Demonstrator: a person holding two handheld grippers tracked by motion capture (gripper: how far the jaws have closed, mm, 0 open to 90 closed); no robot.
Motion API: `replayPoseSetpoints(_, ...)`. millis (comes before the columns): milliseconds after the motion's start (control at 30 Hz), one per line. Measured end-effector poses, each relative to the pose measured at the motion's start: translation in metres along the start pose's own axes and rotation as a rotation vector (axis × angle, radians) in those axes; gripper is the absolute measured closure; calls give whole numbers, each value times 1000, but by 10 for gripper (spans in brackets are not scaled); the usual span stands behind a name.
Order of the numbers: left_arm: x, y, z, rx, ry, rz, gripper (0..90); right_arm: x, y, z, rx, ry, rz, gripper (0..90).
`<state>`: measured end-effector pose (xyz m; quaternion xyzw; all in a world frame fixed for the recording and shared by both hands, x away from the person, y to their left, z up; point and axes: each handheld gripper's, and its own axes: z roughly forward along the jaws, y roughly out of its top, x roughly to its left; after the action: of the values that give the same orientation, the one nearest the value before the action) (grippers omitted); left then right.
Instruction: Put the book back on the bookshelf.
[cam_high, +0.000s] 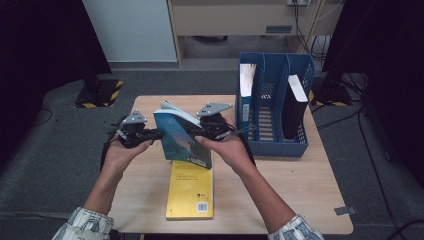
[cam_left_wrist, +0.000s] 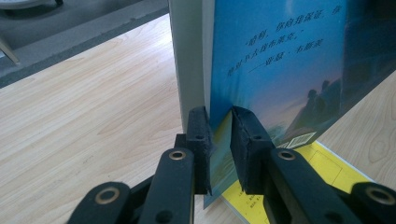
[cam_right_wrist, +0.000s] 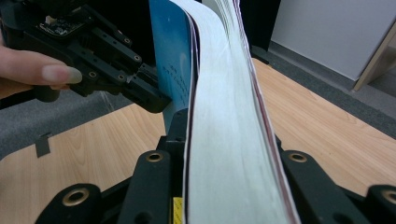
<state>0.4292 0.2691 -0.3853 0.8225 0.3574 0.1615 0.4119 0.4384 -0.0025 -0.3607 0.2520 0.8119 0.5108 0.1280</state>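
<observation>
1. A blue book (cam_high: 181, 136) is held off the table (cam_high: 310, 190), tilted, between both grippers. Its lower corner hangs just above a yellow book (cam_high: 190, 191) lying flat.
2. The left gripper (cam_high: 156, 134) is clamped on the book's edge near the spine; in the left gripper view its pads (cam_left_wrist: 200, 135) pinch the back cover (cam_left_wrist: 280, 56) with the page block just beside them.
3. The right gripper (cam_high: 204, 131) has the page block (cam_right_wrist: 229, 140) between its jaws from the opposite side. The pads are hidden behind the pages, so I cannot tell whether they press firmly or have gone slack.
4. Judged from this, the lift is done. What is left seems to be carrying the book to the blue file rack (cam_high: 274, 145), which stands just beyond the right gripper, and then dealing with the yellow book.
5. The rack already holds a blue-spined book (cam_high: 246, 95) in its near slot and a black one (cam_high: 295, 102) in the far slot; the middle slot looks free.
6. In the way: the rack's front wall must be cleared, and the pages fan loosely, so they could catch on a divider.
</observation>
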Motion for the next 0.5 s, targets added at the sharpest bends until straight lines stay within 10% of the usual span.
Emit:
replayPoseSetpoints(267,-1,-2,0,-7,6,0,752,-1,1,1,1,0,0,719)
replayPoseSetpoints(500,-1,-24,6,-3,58,-46,456,-1,2,1,3,7,-4,732)
